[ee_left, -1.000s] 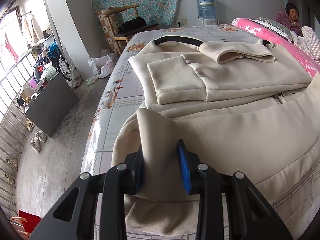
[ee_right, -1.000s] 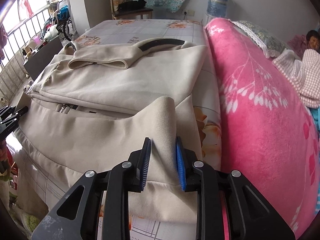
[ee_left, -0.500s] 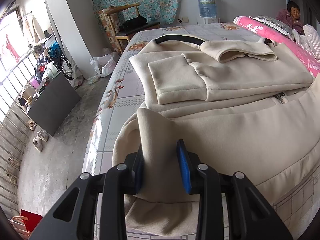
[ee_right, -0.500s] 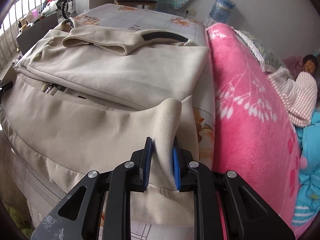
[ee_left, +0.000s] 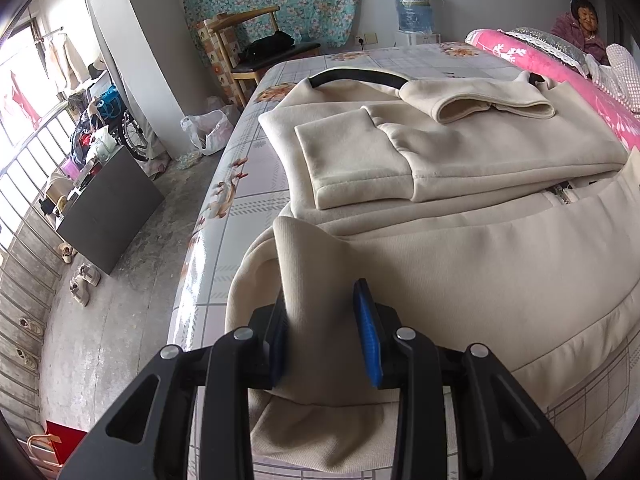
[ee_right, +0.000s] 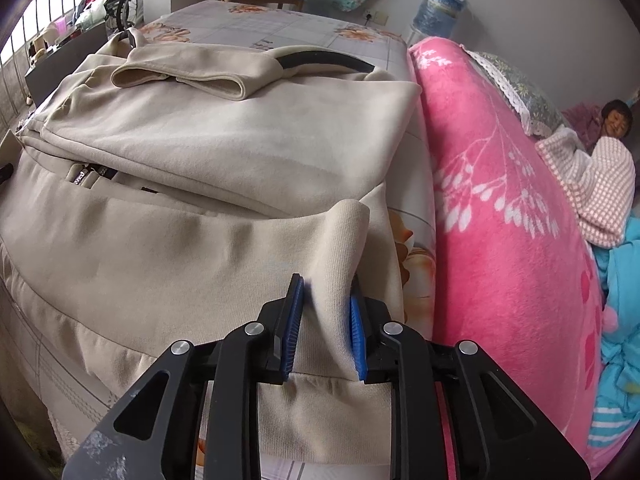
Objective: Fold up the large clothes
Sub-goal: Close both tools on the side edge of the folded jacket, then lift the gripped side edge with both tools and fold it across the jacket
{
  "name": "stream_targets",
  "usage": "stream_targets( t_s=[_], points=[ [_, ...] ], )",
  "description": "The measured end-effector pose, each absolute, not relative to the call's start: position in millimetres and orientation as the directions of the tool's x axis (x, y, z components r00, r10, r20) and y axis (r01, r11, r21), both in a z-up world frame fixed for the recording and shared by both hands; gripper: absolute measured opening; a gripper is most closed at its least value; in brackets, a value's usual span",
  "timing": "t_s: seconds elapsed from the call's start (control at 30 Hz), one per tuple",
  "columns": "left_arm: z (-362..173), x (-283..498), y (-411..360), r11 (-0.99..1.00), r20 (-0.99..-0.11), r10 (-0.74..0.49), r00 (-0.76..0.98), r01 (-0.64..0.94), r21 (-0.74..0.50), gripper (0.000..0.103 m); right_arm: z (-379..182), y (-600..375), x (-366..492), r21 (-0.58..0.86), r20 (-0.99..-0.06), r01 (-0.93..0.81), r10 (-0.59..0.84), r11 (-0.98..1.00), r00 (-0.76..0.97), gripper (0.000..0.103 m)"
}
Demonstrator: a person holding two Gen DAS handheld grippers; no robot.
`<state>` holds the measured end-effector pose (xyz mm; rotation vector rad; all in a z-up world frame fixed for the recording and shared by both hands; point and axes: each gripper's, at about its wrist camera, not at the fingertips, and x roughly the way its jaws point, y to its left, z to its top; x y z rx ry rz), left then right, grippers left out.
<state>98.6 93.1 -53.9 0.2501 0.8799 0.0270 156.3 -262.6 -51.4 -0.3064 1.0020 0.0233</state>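
Note:
A large beige zip jacket (ee_left: 460, 184) lies on the bed, its sleeves folded across the chest and its black collar at the far end. My left gripper (ee_left: 322, 322) is shut on the ribbed hem corner at the jacket's near left and holds it raised. My right gripper (ee_right: 325, 312) is shut on the hem corner at the near right of the jacket (ee_right: 224, 152), also raised. The lower part of the jacket arches up between the two grippers toward the folded sleeves.
The bed (ee_left: 248, 184) has a floral sheet; its left edge drops to a concrete floor (ee_left: 120, 280). A pink blanket roll (ee_right: 500, 208) lies along the right side, with a person (ee_right: 616, 120) beyond it. A wooden chair (ee_left: 256, 52) stands at the far end.
Both grippers have lifted the hem a little and carried it forward toward the collar. The right gripper's view has swung further over the jacket.

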Motion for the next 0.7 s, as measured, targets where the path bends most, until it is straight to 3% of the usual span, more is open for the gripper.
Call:
stream_targets(
  t_s=[0.7],
  points=[
    [-54.4,97.5,93.6,0.968,-0.758,0.13,0.639,0.082,0.236,0.03,-51.3,-258.1,152.0,-0.265,-0.827,-0.157,-0.14,0.952,0.544,0.021]
  ],
)
